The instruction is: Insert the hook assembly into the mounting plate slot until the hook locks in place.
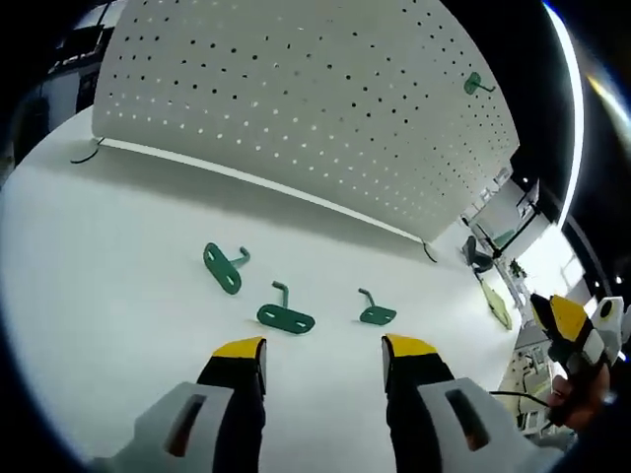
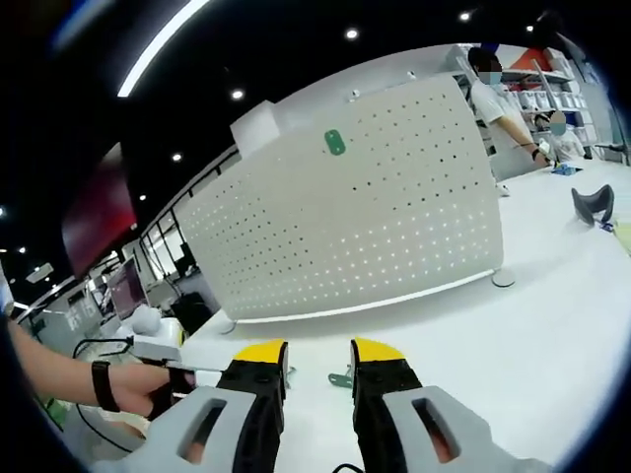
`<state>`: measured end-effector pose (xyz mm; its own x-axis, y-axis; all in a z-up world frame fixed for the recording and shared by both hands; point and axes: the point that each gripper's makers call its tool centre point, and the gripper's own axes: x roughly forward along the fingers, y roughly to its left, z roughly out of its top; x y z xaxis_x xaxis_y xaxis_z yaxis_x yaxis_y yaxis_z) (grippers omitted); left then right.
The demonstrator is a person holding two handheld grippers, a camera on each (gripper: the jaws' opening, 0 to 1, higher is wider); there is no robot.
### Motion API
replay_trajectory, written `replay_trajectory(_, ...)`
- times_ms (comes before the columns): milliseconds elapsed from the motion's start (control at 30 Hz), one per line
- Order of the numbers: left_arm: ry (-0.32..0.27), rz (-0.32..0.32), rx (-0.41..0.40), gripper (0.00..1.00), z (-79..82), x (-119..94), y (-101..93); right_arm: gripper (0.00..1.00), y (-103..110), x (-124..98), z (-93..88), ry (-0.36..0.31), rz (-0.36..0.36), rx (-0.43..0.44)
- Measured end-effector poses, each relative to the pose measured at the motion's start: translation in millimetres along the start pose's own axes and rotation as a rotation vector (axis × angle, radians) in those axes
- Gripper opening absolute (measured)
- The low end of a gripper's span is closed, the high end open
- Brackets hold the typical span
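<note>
Currently, as recorded, the left gripper (image 1: 323, 355) hovered over the white table (image 1: 118, 296) with its yellow-tipped jaws apart and nothing between them. Three green hooks lay loose on the table ahead of it: the left hook (image 1: 223, 267) tilted on its plate, the middle hook (image 1: 285, 316) just beyond the left jaw tip, and the right hook (image 1: 376, 312) just beyond the right jaw tip. None touched another. Behind them stood the white perforated mounting plate (image 1: 296, 99), upright on small feet, with a fourth green hook (image 1: 475, 85) already seated near its upper right corner. The right gripper (image 1: 570, 330) appeared at the right edge of the left gripper view, held by a hand (image 1: 582, 399).

From the right gripper view, the right gripper (image 2: 317, 357) was also spread, holding nothing. A green hook (image 2: 342, 378) lay on the table (image 2: 532, 325) between its jaw tips, partly hidden. The mounting plate (image 2: 345, 227) stood beyond, bearing a green hook plate (image 2: 335, 143) near its top. A hand (image 2: 158, 389) with a dark wristband showed at lower left. People stood at a far counter.
</note>
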<state>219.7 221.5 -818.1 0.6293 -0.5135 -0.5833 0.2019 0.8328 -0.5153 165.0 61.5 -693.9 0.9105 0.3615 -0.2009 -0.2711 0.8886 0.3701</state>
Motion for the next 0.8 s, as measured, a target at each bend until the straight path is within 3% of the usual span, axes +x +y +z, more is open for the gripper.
replay_trajectory(667,0.03,0.073,-0.076,0.35,4.6,20,11.9,0.25,-16,-4,-2.1,0.002,-0.045,0.022)
replay_trajectory(800,0.059,0.091,-0.095,0.34,3.4,23,16.6,0.25,-17,-3,-4.2,0.008,-0.045,0.021)
